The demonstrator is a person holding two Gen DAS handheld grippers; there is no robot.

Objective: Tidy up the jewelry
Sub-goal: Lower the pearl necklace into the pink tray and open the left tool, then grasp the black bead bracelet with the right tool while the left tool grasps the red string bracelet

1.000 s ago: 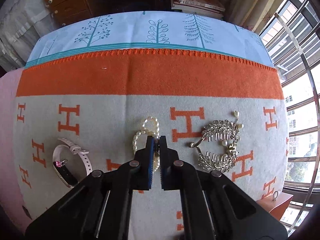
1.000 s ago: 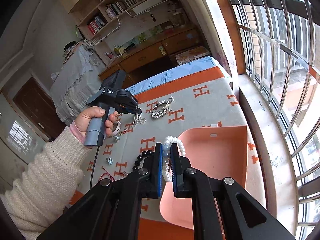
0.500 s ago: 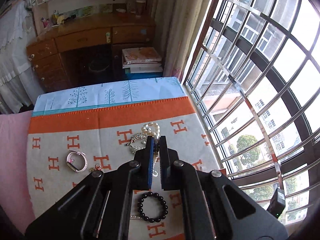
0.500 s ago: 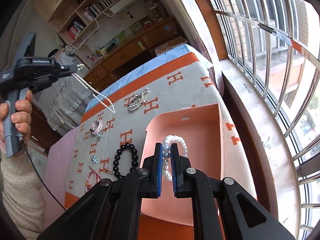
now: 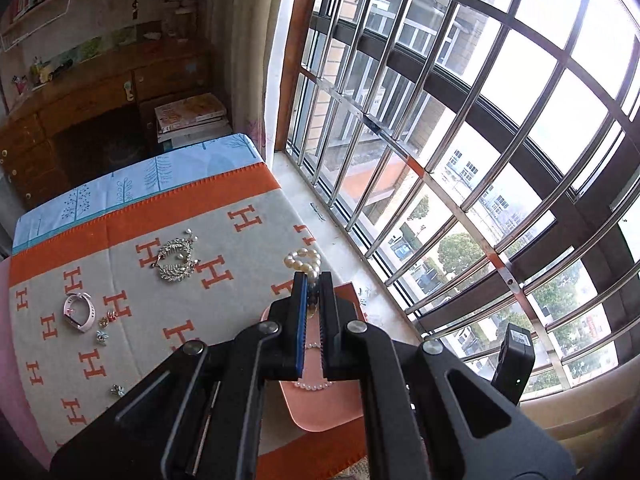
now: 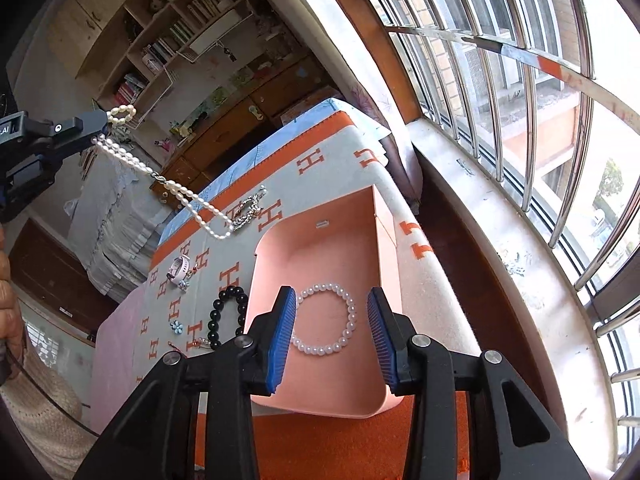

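Two grippers in view. The right gripper (image 6: 332,320) has its jaws opening, blue pads (image 6: 282,334) apart, nothing pressed between them; the white pearl bracelet (image 6: 325,319) lies flat on the floor of the pink tray (image 6: 320,236), framed by the fingers but free of them. The left gripper (image 5: 313,300) is pressed together on the long pearl necklace (image 6: 168,180); from the right wrist view a bunched loop sticks out beyond its tips and the strand hangs slack above the orange-and-grey blanket (image 6: 320,168). In the left wrist view the necklace is mostly hidden by the fingers. On the blanket: black bead bracelet (image 6: 228,316) just left of the tray, silver rhinestone hair comb (image 5: 176,258), pink watch (image 5: 80,312), small charms too tiny to identify.
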